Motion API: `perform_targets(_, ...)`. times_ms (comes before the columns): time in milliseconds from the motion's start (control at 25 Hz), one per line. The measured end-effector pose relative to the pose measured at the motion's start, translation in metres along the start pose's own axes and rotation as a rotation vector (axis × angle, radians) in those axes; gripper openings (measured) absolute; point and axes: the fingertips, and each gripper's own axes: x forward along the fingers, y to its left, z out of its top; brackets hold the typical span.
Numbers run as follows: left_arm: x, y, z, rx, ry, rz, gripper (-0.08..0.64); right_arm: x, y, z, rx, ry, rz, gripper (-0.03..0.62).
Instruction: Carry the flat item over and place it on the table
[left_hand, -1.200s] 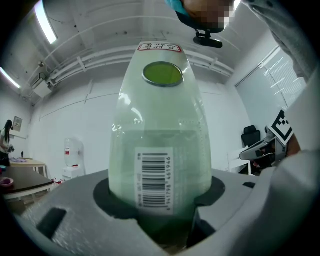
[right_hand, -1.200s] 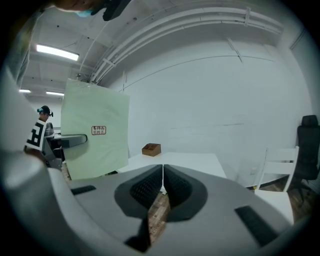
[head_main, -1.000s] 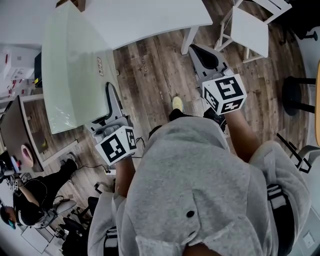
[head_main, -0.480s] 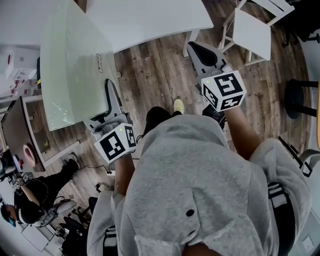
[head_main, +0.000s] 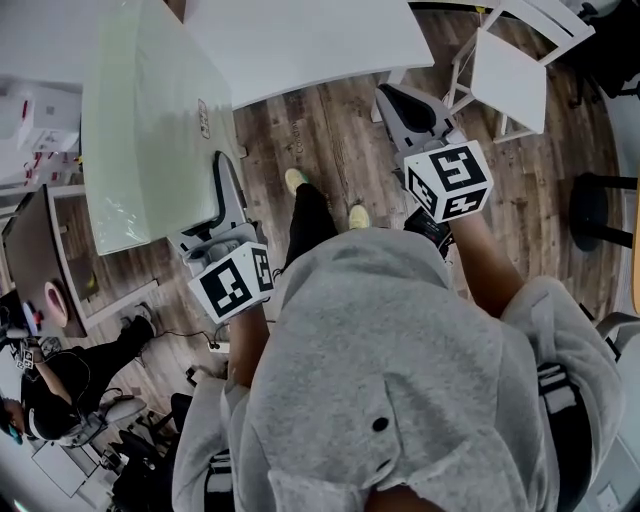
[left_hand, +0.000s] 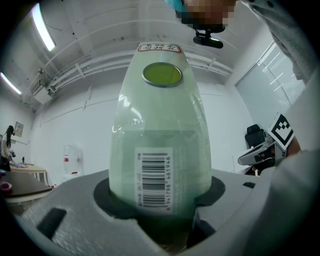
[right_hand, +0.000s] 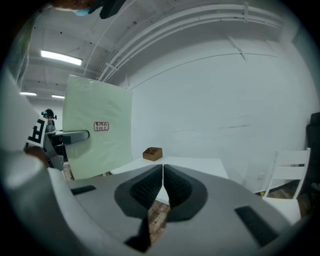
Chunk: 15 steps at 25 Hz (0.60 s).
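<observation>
Office floor (head_main: 330, 150) of wood planks, just short of the white table (head_main: 300, 40): holding the pale green flat panel (head_main: 150, 130) upright beside that table in the left gripper (head_main: 222, 175), jaws wide and clamped on its edge, right gripper (head_main: 400, 100) closed, empty.

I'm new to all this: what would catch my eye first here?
A big pale green sheet fills the upper left of the head view, clamped at its edge by the left gripper. The right gripper, at the right, is shut on nothing, and a white table stands just ahead.
</observation>
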Motion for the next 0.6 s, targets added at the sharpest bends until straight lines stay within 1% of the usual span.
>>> perform_targets(240, 0.012, 0.009, -0.005, 0.000, -0.011, 0.002, 0.288, 0.017, 0.005, 0.005, -0.017, -0.012, 0.007, 0.026)
perform_targets(600, 0.055, 0.020, -0.016, -0.021, -0.018, -0.001, 0.288, 0.055, -0.010, 0.012, -0.029, -0.002, -0.003, 0.026)
